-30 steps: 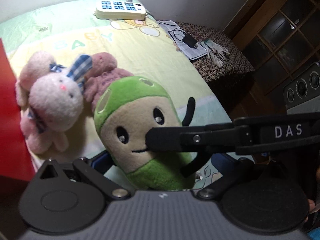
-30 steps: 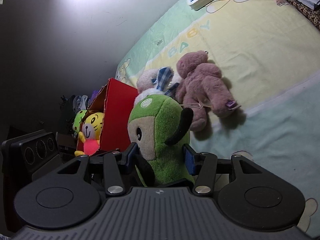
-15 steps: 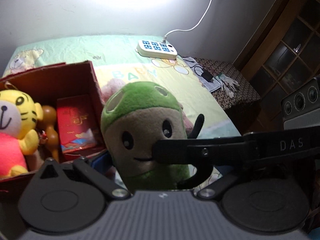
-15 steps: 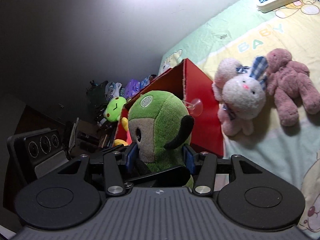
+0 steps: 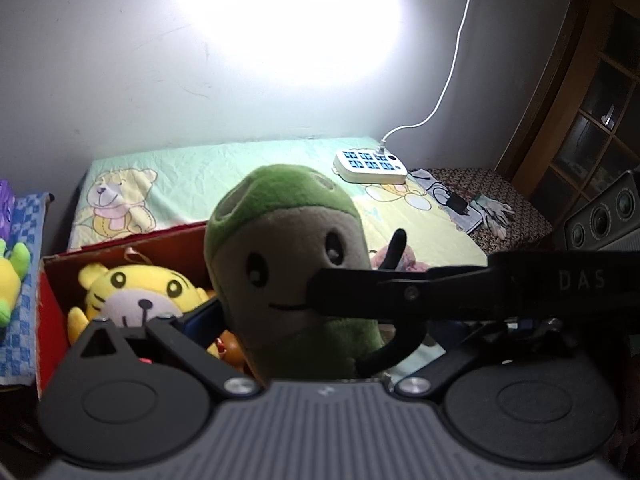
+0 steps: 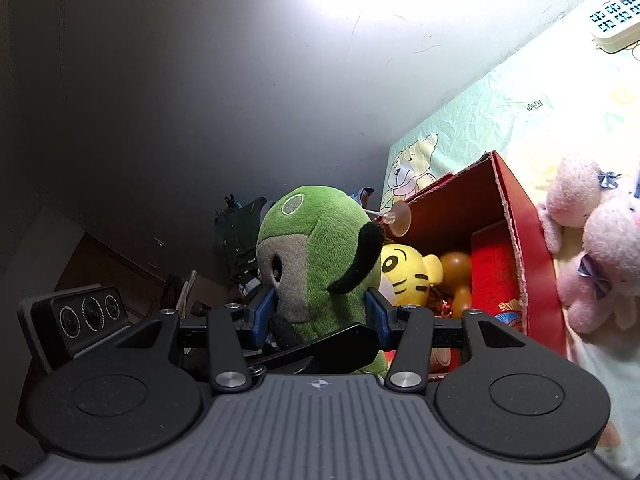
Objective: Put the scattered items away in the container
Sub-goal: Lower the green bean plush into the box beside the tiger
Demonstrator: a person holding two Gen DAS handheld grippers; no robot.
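Note:
A green and beige plush point(image 5: 288, 240) hangs upright in the air beside the open red box point(image 5: 120, 246). My left gripper point(image 5: 320, 324) is shut on its lower body, the blue pad point(image 5: 200, 316) pressing its side. From the other side my right gripper point(image 6: 320, 312) is shut on the same plush point(image 6: 320, 248), and its black finger point(image 5: 440, 292) crosses in front of the plush's face. The red box point(image 6: 532, 240) holds a yellow tiger toy point(image 6: 408, 272), a brown gourd point(image 6: 456, 272) and a red packet point(image 6: 496, 268). A pink rabbit plush point(image 6: 600, 248) lies on the bed right of the box.
A white power strip point(image 5: 370, 166) with its cable lies at the bed's far end. Gloves and a charger point(image 5: 480, 208) rest on a patterned side table, with a wooden cabinet point(image 5: 592, 120) beyond. A small green toy point(image 5: 12, 280) sits on blue checkered cloth left of the box.
Both grippers have lifted the green plush off the bed and carried it toward the red box. The box's inside with the tiger has come into both views; the rabbit has slid off to the right.

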